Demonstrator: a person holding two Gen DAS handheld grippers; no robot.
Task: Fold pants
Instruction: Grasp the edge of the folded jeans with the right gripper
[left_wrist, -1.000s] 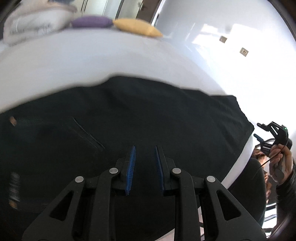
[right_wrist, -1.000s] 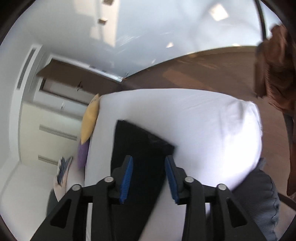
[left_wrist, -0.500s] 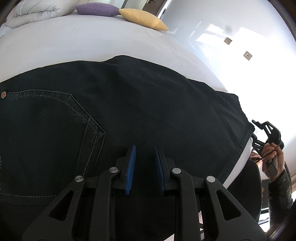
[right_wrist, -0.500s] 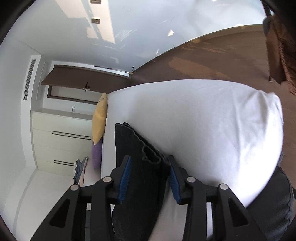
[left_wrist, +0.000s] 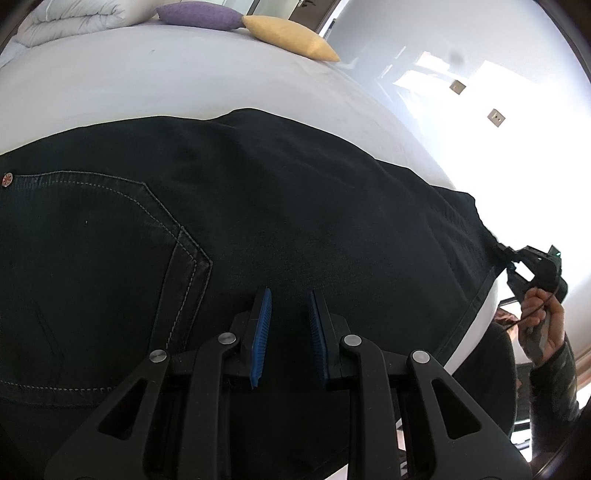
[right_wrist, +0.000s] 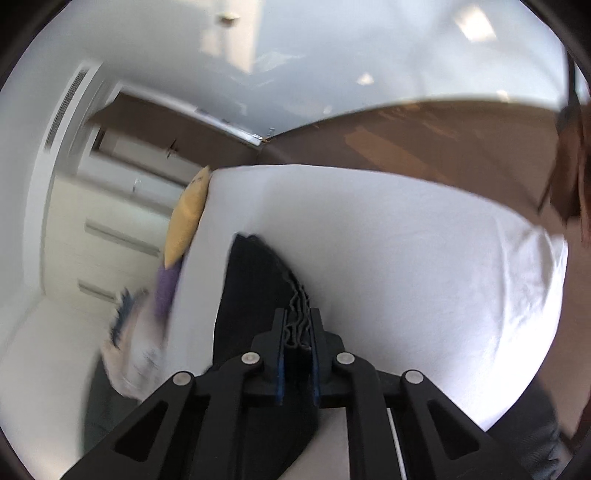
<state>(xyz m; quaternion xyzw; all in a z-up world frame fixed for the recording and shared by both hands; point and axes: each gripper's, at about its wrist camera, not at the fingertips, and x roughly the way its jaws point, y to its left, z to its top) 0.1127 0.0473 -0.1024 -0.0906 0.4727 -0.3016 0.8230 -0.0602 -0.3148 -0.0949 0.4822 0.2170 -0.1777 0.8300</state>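
Black pants (left_wrist: 295, 203) lie flat across the white bed (left_wrist: 147, 85), back pocket at the left. My left gripper (left_wrist: 290, 295) hovers low over their middle. Its blue pads stand a narrow gap apart with both inner faces bare, so nothing is between them. In the right wrist view the pants (right_wrist: 251, 295) run away from me. My right gripper (right_wrist: 297, 317) is closing its jaws on the bunched, wavy hem, and the pads press on it. The left wrist view shows that right gripper (left_wrist: 517, 264) at the hem's far right corner, held by a hand (left_wrist: 543, 325).
A yellow pillow (left_wrist: 291, 37), a purple pillow (left_wrist: 199, 14) and a folded white duvet (left_wrist: 74, 18) sit at the head of the bed. Brown floor (right_wrist: 424, 136) lies beyond the bed's far edge. A pale cabinet with drawers (right_wrist: 110, 240) stands by the wall.
My right gripper's jaws have come together on the pants hem and the gripper has rolled and shifted. The left gripper has sunk slightly toward the pants, its gap unchanged.
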